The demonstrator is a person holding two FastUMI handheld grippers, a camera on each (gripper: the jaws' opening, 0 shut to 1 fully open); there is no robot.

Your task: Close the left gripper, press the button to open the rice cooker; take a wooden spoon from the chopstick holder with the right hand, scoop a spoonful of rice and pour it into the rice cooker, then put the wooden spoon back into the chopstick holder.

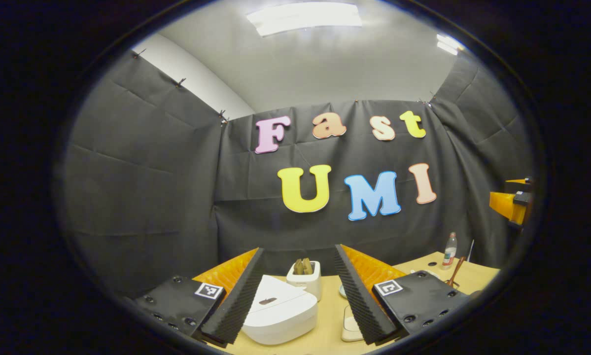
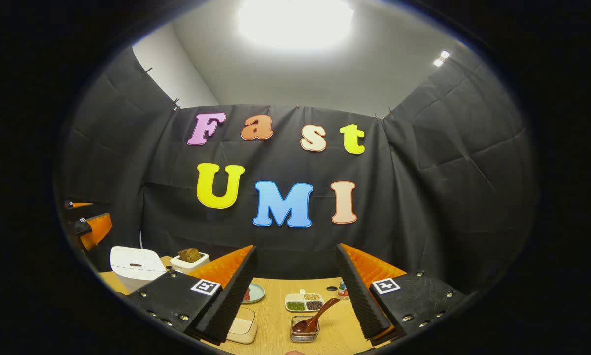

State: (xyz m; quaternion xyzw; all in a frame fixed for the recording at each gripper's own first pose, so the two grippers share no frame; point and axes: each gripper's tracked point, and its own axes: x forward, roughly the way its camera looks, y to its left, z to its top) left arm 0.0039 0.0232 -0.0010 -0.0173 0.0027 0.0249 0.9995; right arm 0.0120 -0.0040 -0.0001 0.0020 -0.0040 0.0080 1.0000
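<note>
L gripper (image 1: 299,296): jaws wide apart, nothing between them, held above the light wooden tabletop (image 1: 330,315). Directly ahead, framed between its fingers, sits the white rounded rice cooker (image 1: 280,310), lid down, small dark button/slot on top. Just behind the cooker: white rectangular container (image 1: 306,278) w/ brown pieces standing in it. To the R of the cooker, a shallow cream-coloured rectangular dish (image 1: 350,326), partly hidden by the R finger. Far R of the table: clear plastic bottle w/ red cap (image 1: 450,250), upright, near the wall.

R gripper (image 2: 295,296): jaws wide apart, empty, above the same table. Between its fingers, low in the right gripper view: small clear square holder (image 2: 305,331) w/ a dark brown wooden spoon (image 2: 316,315) resting in it, bowl down, handle tilted up and to the R. Behind it, a white divided tray (image 2: 304,301) w/ green, tan and dark grains in separate compartments. L of that: pale green round plate (image 2: 254,293), partly hidden by the L finger; cream dish w/ pale contents also seen by the L finger, near bottom. Rice cooker and white container appear at far L in this view, well apart from the spoon. Other gripper's orange body visible at far L edge.
</note>
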